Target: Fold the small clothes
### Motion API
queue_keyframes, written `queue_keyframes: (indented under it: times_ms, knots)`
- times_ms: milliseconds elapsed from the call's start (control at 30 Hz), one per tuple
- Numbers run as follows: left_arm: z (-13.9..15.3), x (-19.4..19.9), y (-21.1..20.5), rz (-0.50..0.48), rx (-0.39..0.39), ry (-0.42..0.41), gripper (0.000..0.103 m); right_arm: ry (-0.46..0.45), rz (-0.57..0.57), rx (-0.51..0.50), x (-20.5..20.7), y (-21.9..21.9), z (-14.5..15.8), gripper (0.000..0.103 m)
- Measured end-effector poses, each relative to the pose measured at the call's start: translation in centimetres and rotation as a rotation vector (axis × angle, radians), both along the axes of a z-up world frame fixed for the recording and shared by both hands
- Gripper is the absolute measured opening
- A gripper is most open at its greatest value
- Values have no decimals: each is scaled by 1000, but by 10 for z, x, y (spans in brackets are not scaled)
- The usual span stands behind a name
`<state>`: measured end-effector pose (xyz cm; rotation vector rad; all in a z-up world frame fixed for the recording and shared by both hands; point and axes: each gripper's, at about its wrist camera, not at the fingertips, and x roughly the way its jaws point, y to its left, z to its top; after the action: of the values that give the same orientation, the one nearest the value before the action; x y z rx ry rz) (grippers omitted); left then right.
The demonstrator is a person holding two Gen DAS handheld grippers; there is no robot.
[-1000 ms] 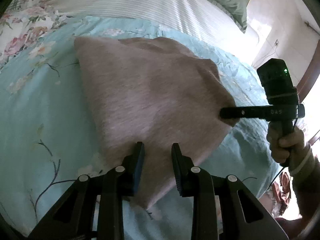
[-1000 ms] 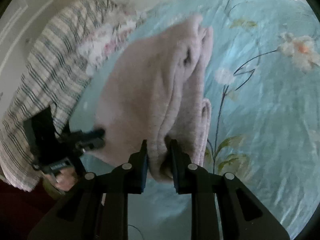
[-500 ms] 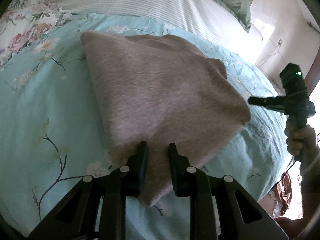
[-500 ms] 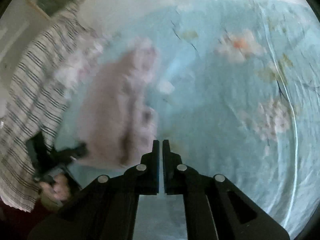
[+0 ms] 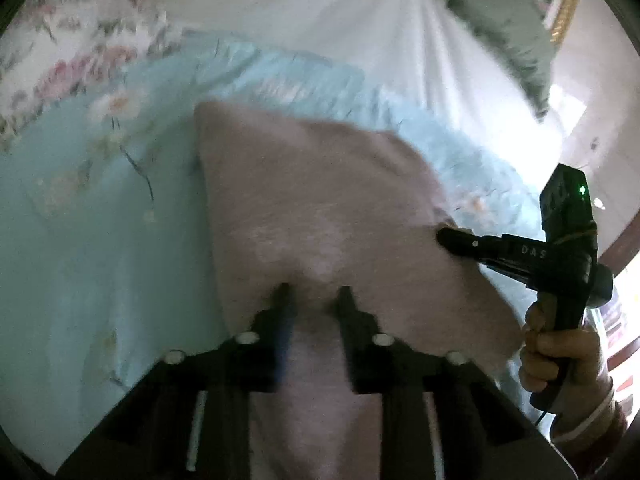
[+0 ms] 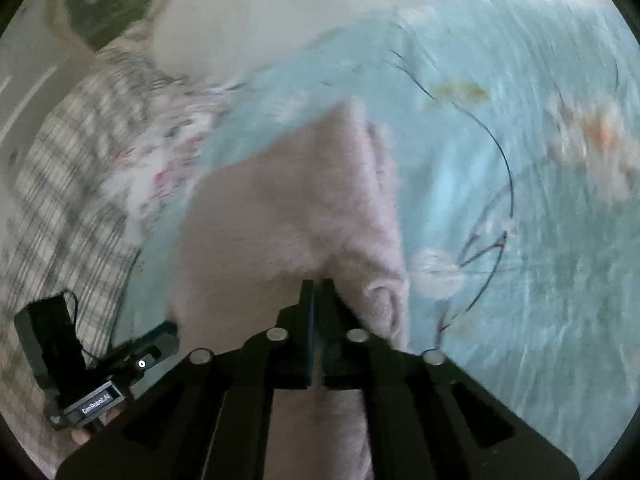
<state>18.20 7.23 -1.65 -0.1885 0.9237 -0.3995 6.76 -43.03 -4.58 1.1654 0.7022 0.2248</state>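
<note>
my left gripper pinches the near edge of the folded pink garment on the teal bedspread, its length running away from me, while my right gripper, pressed together, noses its right corner.

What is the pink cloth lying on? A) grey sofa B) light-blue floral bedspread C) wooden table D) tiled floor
B: the pink cloth lies on a light-blue floral bedspread, which shows around it in both wrist views.
</note>
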Motion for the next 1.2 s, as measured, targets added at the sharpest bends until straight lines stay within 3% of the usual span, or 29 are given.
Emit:
queue_keyframes:
  times_ms: [100, 233, 333, 533, 700, 800, 1200]
  knots:
    - [-3, 1, -3, 5, 9, -9, 19, -43, -41, 63, -3, -4, -15, 0]
    - [2, -5, -6, 3, 51, -29, 19, -53, -56, 55, -9, -3, -8, 0]
    - [10, -15, -1, 0, 38, -40, 17, -62, -59, 33, -22, -3, 6, 2]
    - [26, -72, 0, -94, -1, -94, 18, -154, 12, -66, -83, 17, 46, 4]
    - [-2, -98, -7, -113, 56, -31, 17, 33, 64, -165, -105, 45, 9, 3]
    - [-13, -103, -9, -90, 81, -32, 17, 20, 28, -68, -110, 42, -6, 1]
    - [-15, -104, -14, -38, 96, -40, 18, 14, 24, -99, -110, 47, -7, 1]
